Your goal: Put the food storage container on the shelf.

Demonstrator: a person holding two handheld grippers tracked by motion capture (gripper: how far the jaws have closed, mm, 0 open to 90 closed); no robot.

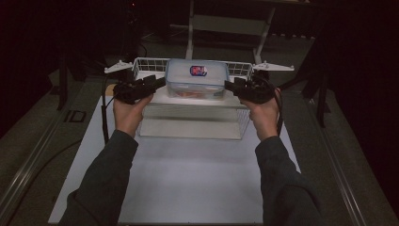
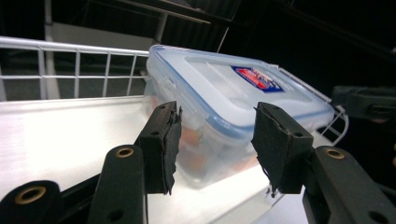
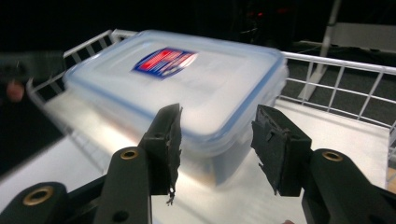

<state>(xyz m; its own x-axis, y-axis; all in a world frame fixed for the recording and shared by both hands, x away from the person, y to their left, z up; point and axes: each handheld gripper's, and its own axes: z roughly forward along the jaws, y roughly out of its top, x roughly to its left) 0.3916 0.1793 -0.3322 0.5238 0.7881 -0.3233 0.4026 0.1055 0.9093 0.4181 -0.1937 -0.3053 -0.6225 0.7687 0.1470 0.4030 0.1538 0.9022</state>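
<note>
Surroundings: white table top (image 1: 188, 179), dark floor around it; white metal frame (image 1: 226, 23) at the back, beyond the table. White wire rack (image 1: 150, 63) w/ a flat shelf and a low railing along its far edge; a second level shows below the shelf in the high view.

Item: clear plastic food box (image 1: 196, 79) w/ a snap-on lid, blue seal line round the rim, red-and-blue label (image 1: 198, 70) on top (print too small to read). Orange-ish contents show through the wall in the left gripper view; can't tell what they are. Location: on the rack's upper shelf, mid-shelf, close to the rear railing.

Left gripper (image 1: 160, 83): at the box's left end, jaws apart, one either side of the box's near corner; contact can't be told. Held in left hand (image 1: 128, 110).

Right gripper (image 1: 229, 85): at the box's right end, jaws likewise spread, box corner between them (view blurred). Held in right hand (image 1: 263, 115).

Dark sleeves on both forearms.
</note>
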